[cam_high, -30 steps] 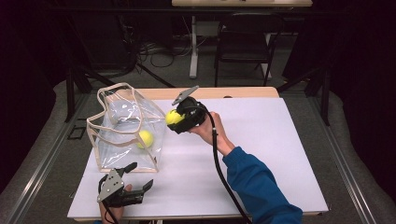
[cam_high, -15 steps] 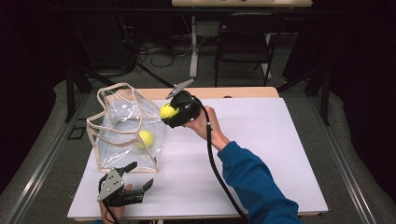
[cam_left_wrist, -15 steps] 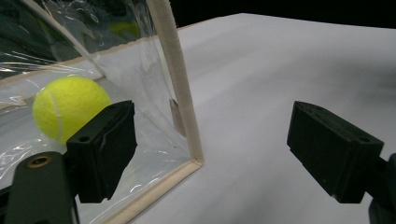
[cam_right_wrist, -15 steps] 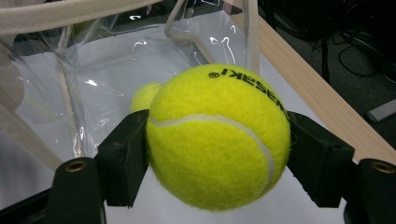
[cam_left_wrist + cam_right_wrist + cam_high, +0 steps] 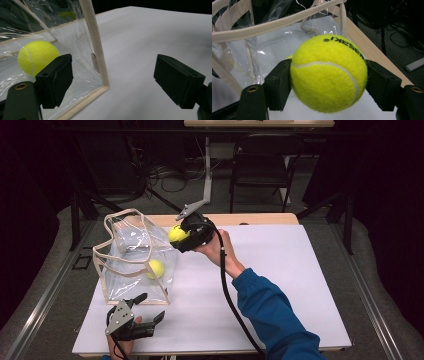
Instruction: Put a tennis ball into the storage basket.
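1. Above the right edge of the clear bag [image 5: 135,262], the right gripper [image 5: 181,236] held a yellow tennis ball [image 5: 176,233] in the air, its fingers clamped on the ball's two sides
2. In the right gripper view, the ball [image 5: 328,73] sat between the two black fingers [image 5: 278,83], with the bag's cream rim [image 5: 274,25] just beyond it and lower
3. Inside the bag lay a second tennis ball [image 5: 155,268], resting on the bottom near the right wall
4. At the near left corner of the white desk [image 5: 300,285], the left gripper [image 5: 148,307] rested just in front of the bag, its fingers apart with nothing between them
5. In the left gripper view, the bag's cream corner seam [image 5: 96,47] stood upright between the open fingers but farther off, and the second ball [image 5: 37,57] showed through the clear wall behind the left finger [image 5: 56,80]
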